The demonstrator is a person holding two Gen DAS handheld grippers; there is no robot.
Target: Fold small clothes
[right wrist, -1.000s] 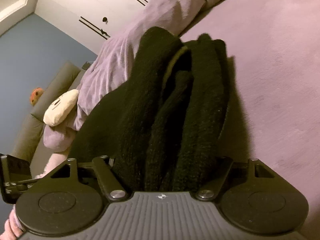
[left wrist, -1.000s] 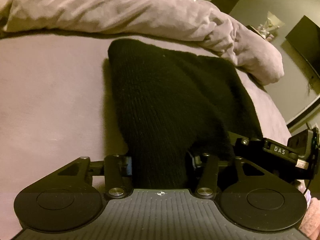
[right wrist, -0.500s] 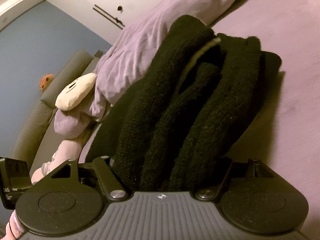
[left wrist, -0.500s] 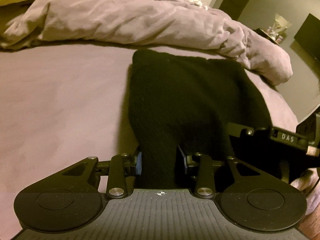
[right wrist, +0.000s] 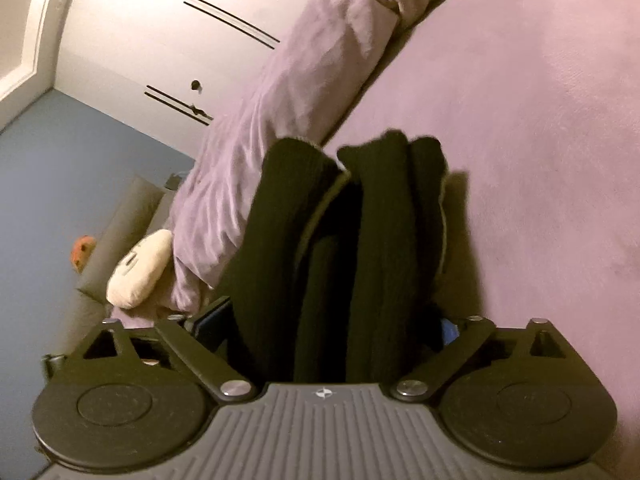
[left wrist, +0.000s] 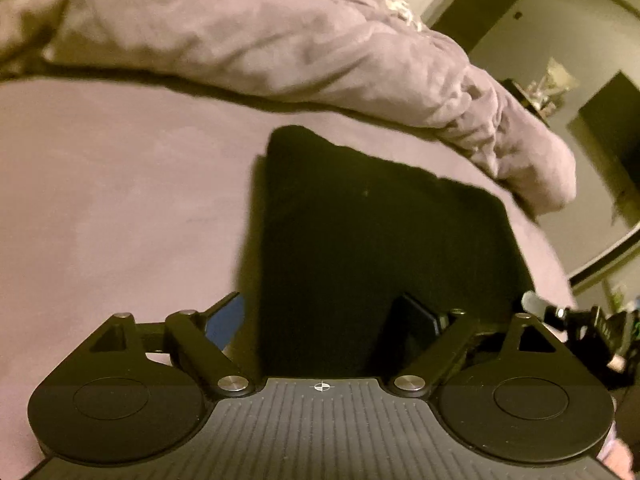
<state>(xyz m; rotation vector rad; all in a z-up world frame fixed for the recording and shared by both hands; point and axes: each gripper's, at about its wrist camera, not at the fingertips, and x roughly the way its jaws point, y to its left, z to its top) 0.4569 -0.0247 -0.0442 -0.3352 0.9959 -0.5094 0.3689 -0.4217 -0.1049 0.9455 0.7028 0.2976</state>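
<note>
1. A black knit garment (left wrist: 372, 240) is lying folded on the mauve bed sheet (left wrist: 120, 208), a rumpled duvet (left wrist: 280, 40) bunching along the far side.
2. The left gripper (left wrist: 320, 320) is standing wide, its jaws having just been opening; the garment's near edge is sitting between them, pads apart from it.
3. The right gripper (right wrist: 328, 320) is likewise spread wide, just opened, with thick folds between the fingers; contact on the right pad is unclear.
4. Bare sheet is lying open left of the garment.
5. Only the right wrist view is showing the stacked layers, a cream plush toy (right wrist: 140, 268) and a white wardrobe (right wrist: 140, 40).
</note>
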